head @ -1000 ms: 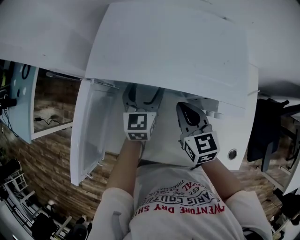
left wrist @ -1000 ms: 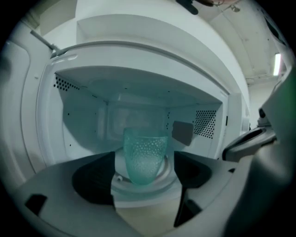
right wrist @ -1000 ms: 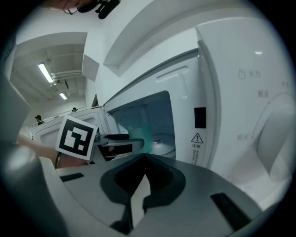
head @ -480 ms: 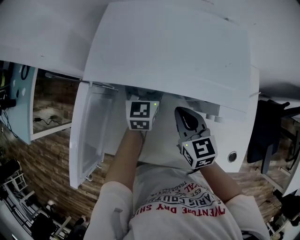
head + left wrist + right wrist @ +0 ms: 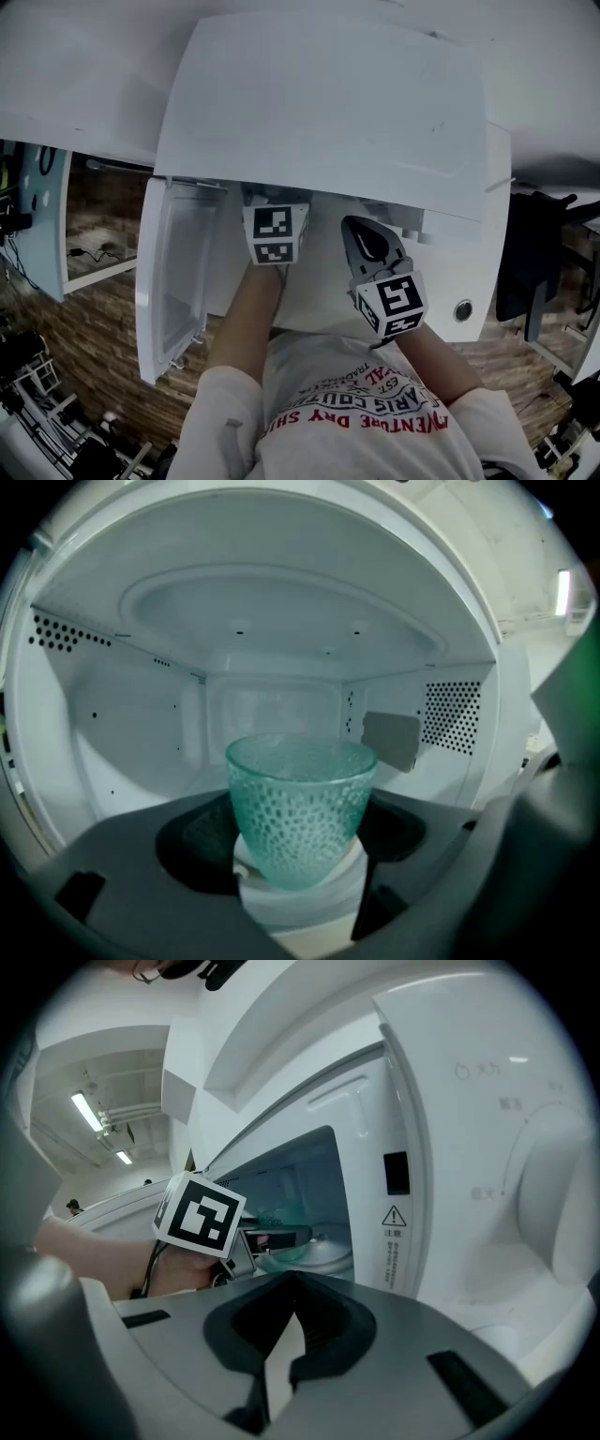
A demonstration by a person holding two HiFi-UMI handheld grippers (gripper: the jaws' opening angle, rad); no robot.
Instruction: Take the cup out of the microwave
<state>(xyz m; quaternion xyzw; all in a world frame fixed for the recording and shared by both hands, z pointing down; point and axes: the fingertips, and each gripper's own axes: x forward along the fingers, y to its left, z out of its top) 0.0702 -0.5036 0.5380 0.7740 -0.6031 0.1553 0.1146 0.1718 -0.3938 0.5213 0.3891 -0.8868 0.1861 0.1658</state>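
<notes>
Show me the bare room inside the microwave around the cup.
Free: the space between the cup and the left wall; the stretch toward the right wall with its grey plate; everything above the rim. Crowded: the centre, where the cup stands on a white hub between the closing jaws of the left gripper, with gaps either side.

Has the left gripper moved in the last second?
Yes: the left gripper slid further under the microwave top; jaws closing, cup between them.

The cup (image 5: 300, 808) is teal glass with a dimpled pattern; the microwave (image 5: 141, 724) is plain white inside.
</notes>
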